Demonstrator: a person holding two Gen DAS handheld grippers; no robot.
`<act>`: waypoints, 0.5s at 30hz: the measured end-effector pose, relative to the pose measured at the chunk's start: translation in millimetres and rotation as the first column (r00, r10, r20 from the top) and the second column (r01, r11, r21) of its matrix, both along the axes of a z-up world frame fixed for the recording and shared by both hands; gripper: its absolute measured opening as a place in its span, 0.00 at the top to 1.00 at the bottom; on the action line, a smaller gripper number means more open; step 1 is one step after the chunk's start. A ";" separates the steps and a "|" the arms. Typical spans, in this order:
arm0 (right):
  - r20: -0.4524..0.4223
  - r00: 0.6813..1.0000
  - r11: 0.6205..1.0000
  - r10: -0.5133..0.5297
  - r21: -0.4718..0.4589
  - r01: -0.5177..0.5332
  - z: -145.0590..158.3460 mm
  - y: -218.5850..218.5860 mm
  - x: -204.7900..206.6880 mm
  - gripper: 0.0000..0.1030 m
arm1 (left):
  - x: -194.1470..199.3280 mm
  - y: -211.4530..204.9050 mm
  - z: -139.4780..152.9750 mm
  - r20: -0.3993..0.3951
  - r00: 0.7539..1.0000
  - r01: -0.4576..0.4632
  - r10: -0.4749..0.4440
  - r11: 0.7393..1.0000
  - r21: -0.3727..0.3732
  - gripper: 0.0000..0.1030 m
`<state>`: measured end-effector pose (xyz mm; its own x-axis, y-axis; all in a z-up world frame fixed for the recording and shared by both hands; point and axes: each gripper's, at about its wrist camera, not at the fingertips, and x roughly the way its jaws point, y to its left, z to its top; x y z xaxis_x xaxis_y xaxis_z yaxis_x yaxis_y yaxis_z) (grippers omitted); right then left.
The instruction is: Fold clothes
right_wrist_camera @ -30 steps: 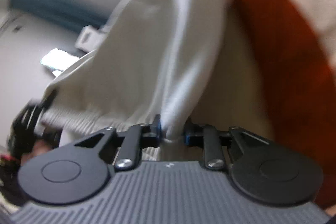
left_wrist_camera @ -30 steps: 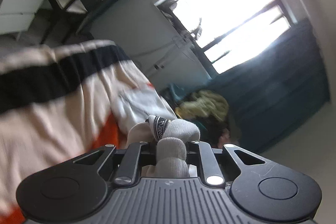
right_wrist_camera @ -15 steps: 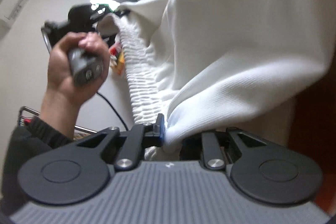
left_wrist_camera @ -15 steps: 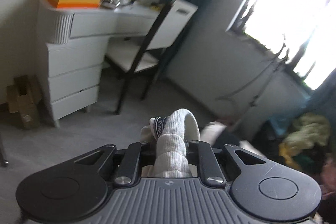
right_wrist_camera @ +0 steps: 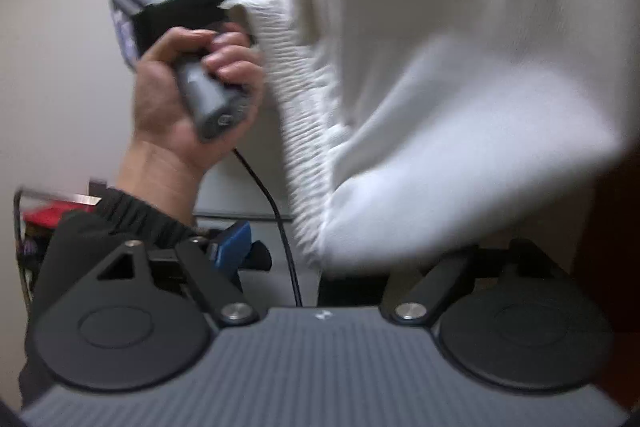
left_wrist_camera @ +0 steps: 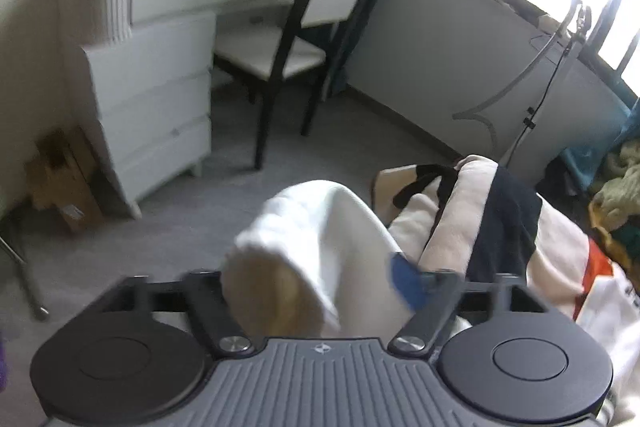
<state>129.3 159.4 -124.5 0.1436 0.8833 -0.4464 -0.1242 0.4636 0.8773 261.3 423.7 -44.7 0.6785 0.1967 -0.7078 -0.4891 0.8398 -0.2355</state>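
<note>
Left gripper [left_wrist_camera: 320,279]: jaws wide open, white garment [left_wrist_camera: 316,243] bulging loose between the fingers, blue pad [left_wrist_camera: 406,283] at 3 o'clock touching the cloth, nothing clamped. Beyond, at 2 o'clock, a blanket [left_wrist_camera: 452,227]; at 11 o'clock a chair [left_wrist_camera: 304,39] and drawers [left_wrist_camera: 152,99].

Right gripper [right_wrist_camera: 348,259]: also wide open, garment [right_wrist_camera: 440,107] hanging at 1 o'clock over the right finger, clear of the blue pad [right_wrist_camera: 232,247]. At 11 o'clock, left hand [right_wrist_camera: 192,95] gripping a handle.
</note>
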 end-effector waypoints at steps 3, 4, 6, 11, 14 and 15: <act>0.102 0.995 0.999 0.012 -0.051 -0.007 28.2 -20.6 -16.5 0.18 | -34.5 -23.4 21.9 0.029 1.000 0.002 -0.003 0.999 0.051 0.16; 0.146 0.989 0.997 0.004 -0.079 0.007 37.9 -31.4 -22.5 0.18 | -45.9 -31.2 29.1 0.038 0.999 0.002 -0.005 0.998 0.069 0.14; 0.245 0.969 0.989 -0.019 -0.138 0.054 57.1 -63.0 -28.8 0.18 | -70.8 -55.7 44.9 0.071 0.997 0.014 -0.022 0.994 0.108 0.12; 0.442 0.890 0.945 -0.110 -0.230 0.231 85.3 -144.9 -63.6 0.19 | -132.8 -149.4 82.3 0.137 0.976 0.136 -0.168 0.966 0.221 0.12; 0.546 0.823 0.900 -0.157 -0.264 0.347 97.0 -192.1 -81.3 0.19 | -172.7 -207.7 98.5 0.193 0.950 0.202 -0.246 0.954 0.222 0.12; 0.579 0.797 0.882 -0.170 -0.271 0.385 100.9 -207.9 -87.2 0.19 | -185.6 -227.2 102.3 0.210 0.939 0.228 -0.273 0.949 0.218 0.12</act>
<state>42.1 -48.4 -23.6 0.6617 0.5591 -0.4996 -0.3286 0.8152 0.4770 75.7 196.5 57.6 0.8650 0.1120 -0.4892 -0.2069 0.9677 -0.1444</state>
